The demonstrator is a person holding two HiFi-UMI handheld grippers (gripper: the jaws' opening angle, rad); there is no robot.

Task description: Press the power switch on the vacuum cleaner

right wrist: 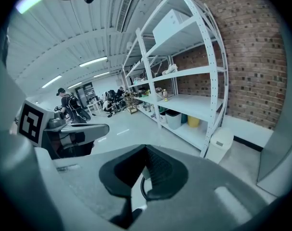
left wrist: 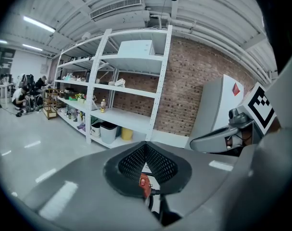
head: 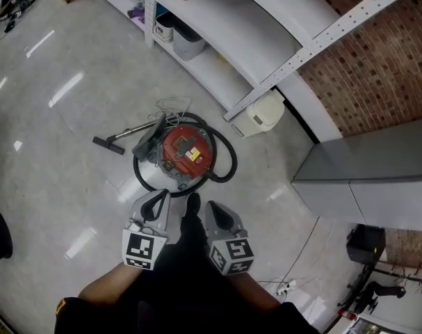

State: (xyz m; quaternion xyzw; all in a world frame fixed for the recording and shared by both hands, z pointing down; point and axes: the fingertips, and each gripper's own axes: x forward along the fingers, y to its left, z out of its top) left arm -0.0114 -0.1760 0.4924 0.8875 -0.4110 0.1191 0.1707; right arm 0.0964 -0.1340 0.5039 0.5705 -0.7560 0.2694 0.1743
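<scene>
Standing on the pale floor (head: 51, 179) near the white shelving (head: 266, 33), the vacuum cleaner (head: 186, 152) has its red lid facing up, so a switch there could be pushed from above. Its black hose (head: 229, 160) loops round it. The left gripper (head: 155, 202) and right gripper (head: 215, 211) hang well short of it, tongs together and empty, likely for prodding. The switch itself is too small to pick out.
</scene>
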